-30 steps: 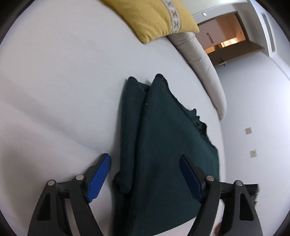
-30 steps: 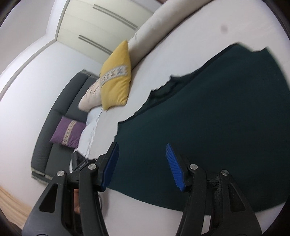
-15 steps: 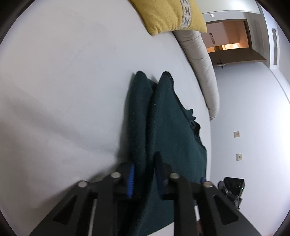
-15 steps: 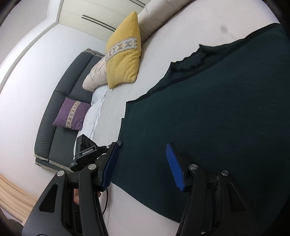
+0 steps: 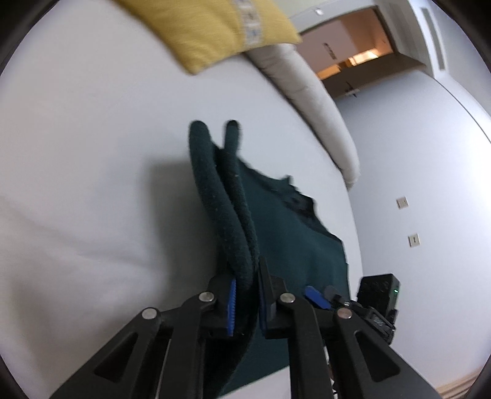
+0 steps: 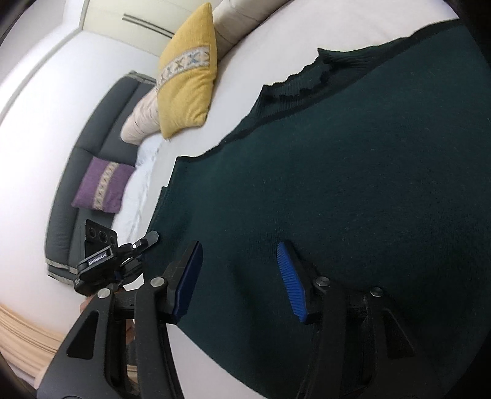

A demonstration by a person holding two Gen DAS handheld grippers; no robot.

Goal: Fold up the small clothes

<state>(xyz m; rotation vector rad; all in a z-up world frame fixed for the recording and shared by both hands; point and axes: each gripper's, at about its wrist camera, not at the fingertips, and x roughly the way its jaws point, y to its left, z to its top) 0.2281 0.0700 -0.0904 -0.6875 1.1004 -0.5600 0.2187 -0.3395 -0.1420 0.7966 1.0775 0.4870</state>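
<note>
In my left wrist view, my left gripper [image 5: 245,302] has just clamped down: a second ago its jaws stood wide on either side of the dark green sweater [image 5: 294,242], and now the blue pads [image 5: 232,307] pinch the doubled side edge of the knit between them. That edge has come up off the white bed [image 5: 76,184]; it now rises as a thick rolled ridge from my jaws toward the far corner, with a shadow under it, where before it lay flat. The yellow cushion [image 5: 208,27] sits beyond, well clear. I take this as the start of a side fold: one edge is in hand and ready to carry across.

In my right wrist view, my right gripper [image 6: 237,279] has drawn in over the sweater's body [image 6: 337,184] and nearer its lower hem. Its jaws have just narrowed a little, yet they stand apart with nothing pinched; the cloth lies flat beneath and between them, collar [image 6: 313,79] toward the cushion [image 6: 187,83]. My left gripper shows at the garment's near-left edge. My right side has yet to bite, so I judge the fold cannot be carried evenly until it does.
</note>
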